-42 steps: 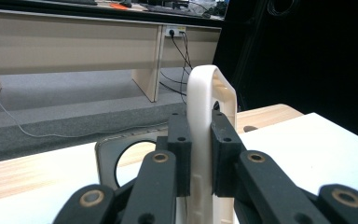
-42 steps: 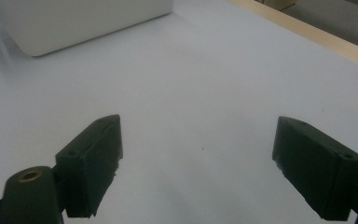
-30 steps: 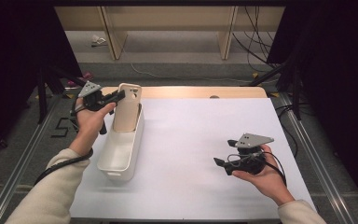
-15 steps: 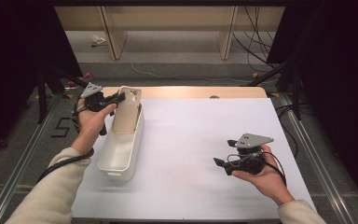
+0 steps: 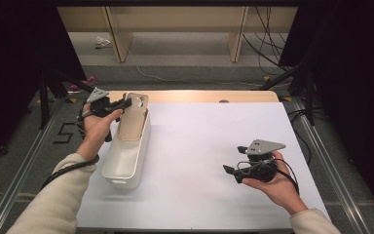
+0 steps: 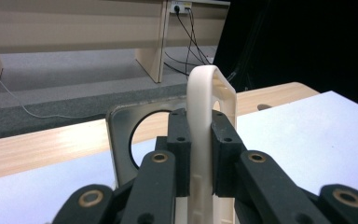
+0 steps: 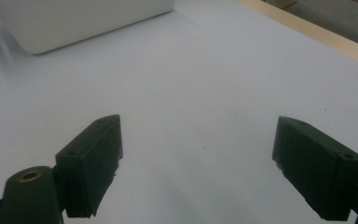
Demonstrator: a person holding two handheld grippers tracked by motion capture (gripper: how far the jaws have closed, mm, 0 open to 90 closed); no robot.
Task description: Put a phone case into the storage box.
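Observation:
A long white bin (image 5: 137, 161) stands on the left of the white mat. A beige board (image 5: 132, 122) with a handle hole leans upright in its far end. My left gripper (image 5: 125, 103) is shut on the board's top edge. In the left gripper view, the black pads (image 6: 179, 149) press both sides of the cream board (image 6: 204, 93), seen edge-on. A flat plate with a round hole (image 6: 121, 135) stands just behind it. My right gripper (image 5: 230, 171) hovers over the mat at the right, open and empty. Its jaws are wide apart in the right gripper view (image 7: 198, 163).
The white mat (image 5: 209, 131) covers most of the wooden table (image 5: 199, 96). The bin's corner (image 7: 88, 23) lies ahead of the right gripper. Shelf legs and cables (image 5: 268, 53) stand on the floor beyond the table's far edge.

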